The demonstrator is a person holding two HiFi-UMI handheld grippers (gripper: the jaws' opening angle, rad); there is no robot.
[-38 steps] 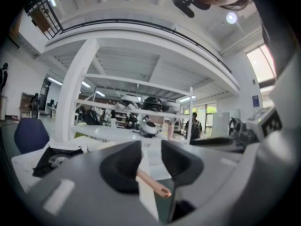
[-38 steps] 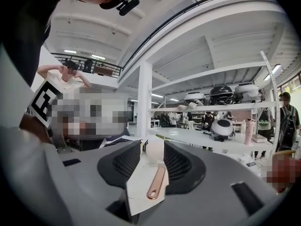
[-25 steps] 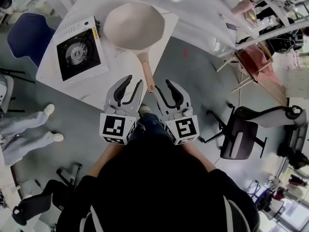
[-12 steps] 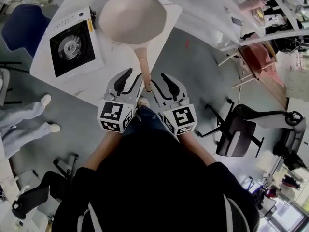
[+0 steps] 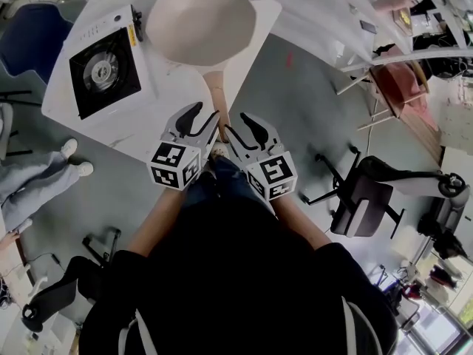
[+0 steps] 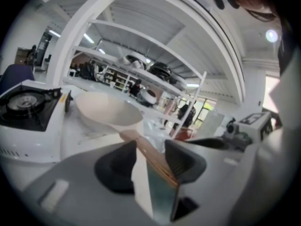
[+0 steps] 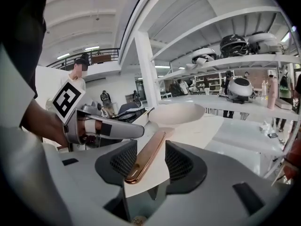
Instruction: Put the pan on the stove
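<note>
Both tools are grey moulded plastic with black, mesh-textured pads, and each carries a cube of black-and-white square markers. In its own view, the left gripper (image 6: 149,161) has its jaws apart, having just been opening. The pan's handle (image 5: 216,98) runs through the gap close along the right-hand pad, and whether it touches that pad I cannot tell. The right gripper (image 7: 146,161) also stands apart after just opening. The rounded end of the handle lies in the gap between its pads, and neither pad presses on it.

In the head view the two grippers sit side by side at centre frame, flanking the handle's end. The pan (image 5: 201,22) rests at top centre on the white, faintly veined table (image 5: 137,124). It is a deep round bowl in matte pinkish beige, and its inside is smooth and bare. The handle is a long flat strip, wood-toned from above and glossy copper in the right gripper view. It points down the frame to the table's near edge.

Just left of the pan, at upper left, stands the stove (image 5: 103,61), a white box with a black square top and a round metal burner. The pan is beside the stove, not on it.
</note>
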